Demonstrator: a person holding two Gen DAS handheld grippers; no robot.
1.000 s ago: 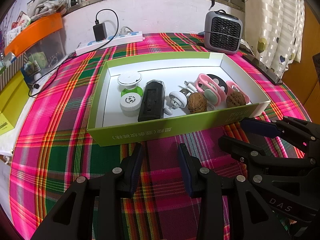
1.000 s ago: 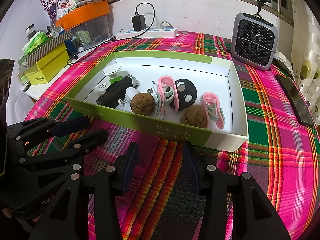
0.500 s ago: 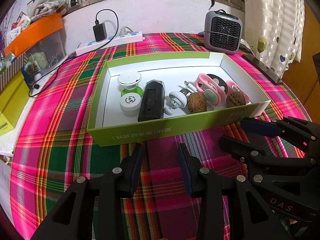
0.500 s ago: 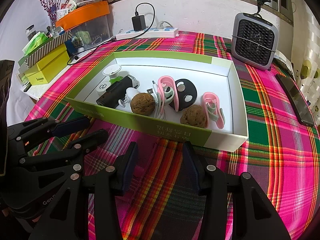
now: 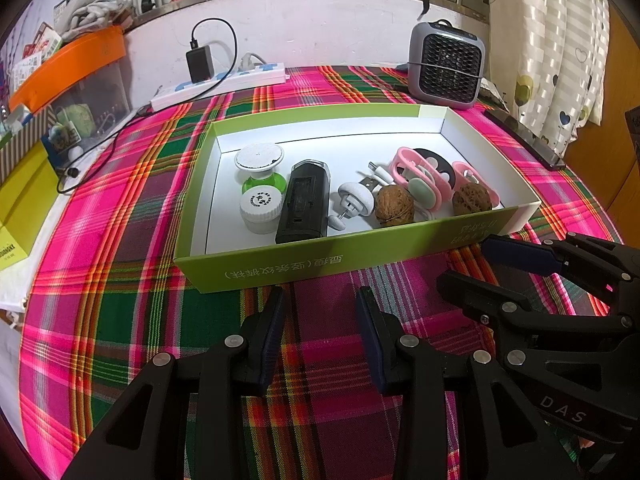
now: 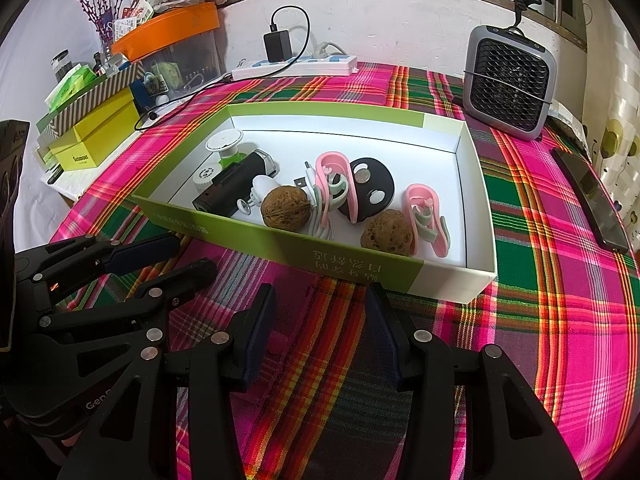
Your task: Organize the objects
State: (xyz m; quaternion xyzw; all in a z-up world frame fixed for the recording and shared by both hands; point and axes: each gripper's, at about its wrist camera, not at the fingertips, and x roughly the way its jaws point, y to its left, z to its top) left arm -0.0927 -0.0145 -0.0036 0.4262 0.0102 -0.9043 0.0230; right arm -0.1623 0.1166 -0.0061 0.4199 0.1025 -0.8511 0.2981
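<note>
Both grippers sit low over the plaid surface [image 5: 120, 320], just in front of the green box [image 5: 320, 264]. Left gripper [image 5: 320, 312]: jaws apart, nothing btwn them. Right gripper [image 6: 320, 304]: same, jaws apart, empty.

All the small stuff lies inside the box, bunched along the near wall:
- walnuts x2, left walnut [image 5: 394, 205] and right walnut [image 5: 472, 199]. Hard, light, bumpy shell so prob. decent friction, but round, could roll or squirt out. Best pinched across the middle.
- black device [image 5: 304, 202]: rigid, blocky, likely the heaviest item. Take across its narrow sides, near mid-length, so it doesn't tip.
- white cap jar [image 5: 261, 208] w/ green bottle [image 5: 264, 182] touching behind it. Smooth plastic, slippery-ish; grip the jar round its ribbed cap.
- pink cable clips [image 5: 416, 178] w/ white cable [image 5: 376, 172]: soft, bendy, tangled w/ each other; lifting one prob. drags the cable along.
- small white plug [image 5: 354, 200], leaning btwn the device and the left walnut; light, pins sticking out, awkward.

Near wall of the box blocks a low approach, so come in from above.
</note>
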